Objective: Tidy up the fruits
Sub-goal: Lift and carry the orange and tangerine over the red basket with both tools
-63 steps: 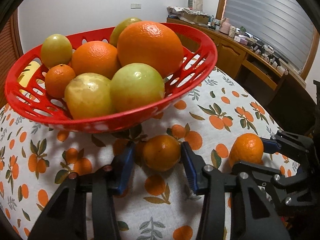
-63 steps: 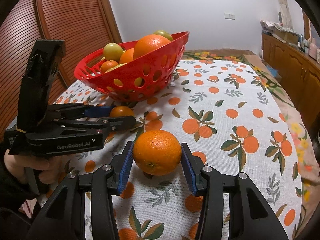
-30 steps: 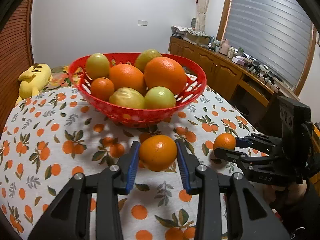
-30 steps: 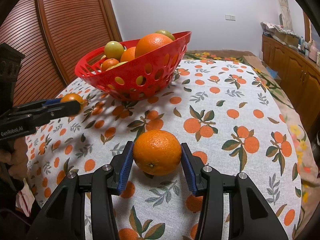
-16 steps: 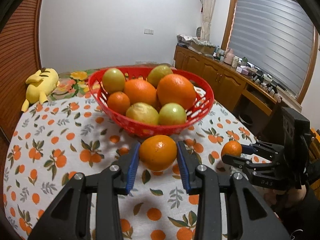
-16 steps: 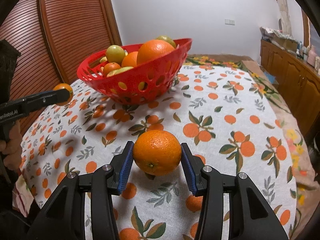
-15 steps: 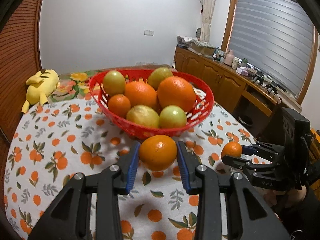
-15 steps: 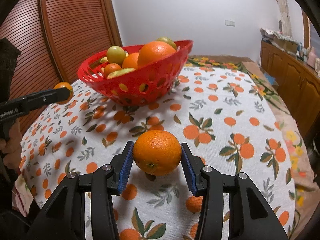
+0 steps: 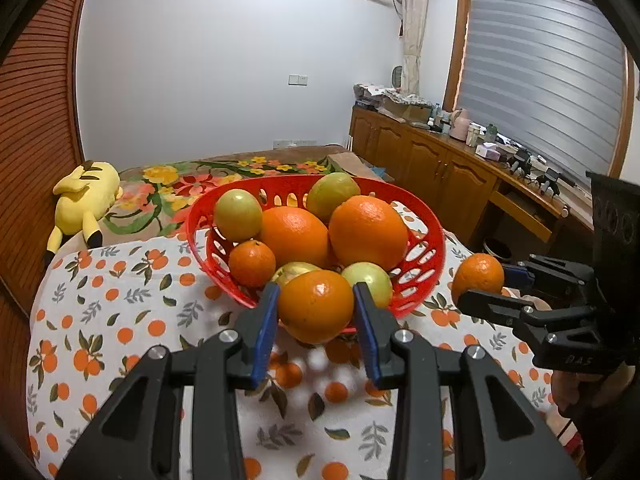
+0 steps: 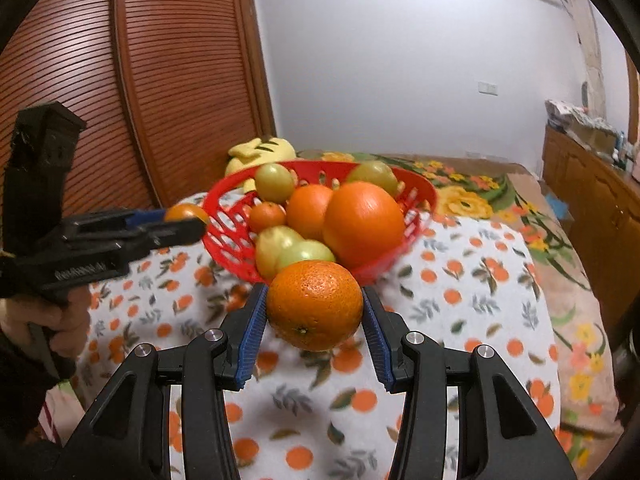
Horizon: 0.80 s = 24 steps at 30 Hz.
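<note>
Left wrist view: nearest the lens, the left gripper [image 9: 316,316] pinches a small orange [image 9: 316,306] between its blue pads, the fruit now overlapping the near rim of the red basket [image 9: 424,256], whereas a second ago it sat lower, over the orange-print tablecloth [image 9: 100,320] in front of the basket. To the right of the basket, the right gripper [image 9: 480,284] carries its own fruit at about rim height, clear of the cloth.

Right wrist view: nearest, the right gripper [image 10: 314,312] clamps a larger orange [image 10: 315,305], which has risen from near the tablecloth [image 10: 480,300] to just before the basket [image 10: 416,216] rim; left of the basket, the left gripper [image 10: 176,224] holds its small orange [image 10: 185,212] beside the rim. Within the basket lie oranges and green-yellow fruits, heaped above the rim. Behind the basket, a yellow plush toy [image 10: 260,152].

Both fruits are lifted and closing on the basket, so the step in hand is probably carrying them over the rim. Free room inside looks scarce; a released orange may roll off the pile.
</note>
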Each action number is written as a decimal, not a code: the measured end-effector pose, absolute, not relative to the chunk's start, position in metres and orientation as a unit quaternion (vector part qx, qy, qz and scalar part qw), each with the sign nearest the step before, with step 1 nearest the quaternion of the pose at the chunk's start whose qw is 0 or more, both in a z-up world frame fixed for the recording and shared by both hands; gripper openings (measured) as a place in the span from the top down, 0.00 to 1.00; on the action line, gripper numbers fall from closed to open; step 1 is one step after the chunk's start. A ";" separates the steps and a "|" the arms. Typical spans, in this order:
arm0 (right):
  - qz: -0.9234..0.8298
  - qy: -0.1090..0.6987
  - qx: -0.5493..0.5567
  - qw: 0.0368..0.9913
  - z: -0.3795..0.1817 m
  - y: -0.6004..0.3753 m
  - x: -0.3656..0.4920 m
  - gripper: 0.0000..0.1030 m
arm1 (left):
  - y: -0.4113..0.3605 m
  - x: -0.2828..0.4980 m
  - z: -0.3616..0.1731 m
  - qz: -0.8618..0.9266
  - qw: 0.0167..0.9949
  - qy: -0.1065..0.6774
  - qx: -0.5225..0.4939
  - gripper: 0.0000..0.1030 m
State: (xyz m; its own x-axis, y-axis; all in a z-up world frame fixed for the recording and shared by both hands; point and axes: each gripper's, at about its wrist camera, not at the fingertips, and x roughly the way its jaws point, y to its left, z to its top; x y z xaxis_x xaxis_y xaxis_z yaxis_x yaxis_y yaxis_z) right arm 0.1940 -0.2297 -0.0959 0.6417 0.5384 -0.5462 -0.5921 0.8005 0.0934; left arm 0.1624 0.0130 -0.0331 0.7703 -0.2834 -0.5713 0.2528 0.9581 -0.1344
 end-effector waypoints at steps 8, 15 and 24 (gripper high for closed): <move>0.336 0.286 -0.061 0.896 -0.093 -0.201 0.222 0.54 | 0.015 0.190 -0.036 -0.141 0.939 0.312 -0.020 0.66; 0.355 0.287 -0.064 0.888 -0.093 -0.186 0.243 0.54 | 0.019 0.210 -0.039 -0.139 0.938 0.318 -0.014 0.66; 0.367 0.294 -0.066 0.880 -0.098 -0.175 0.256 0.54 | 0.024 0.226 -0.046 -0.131 0.936 0.326 -0.015 0.66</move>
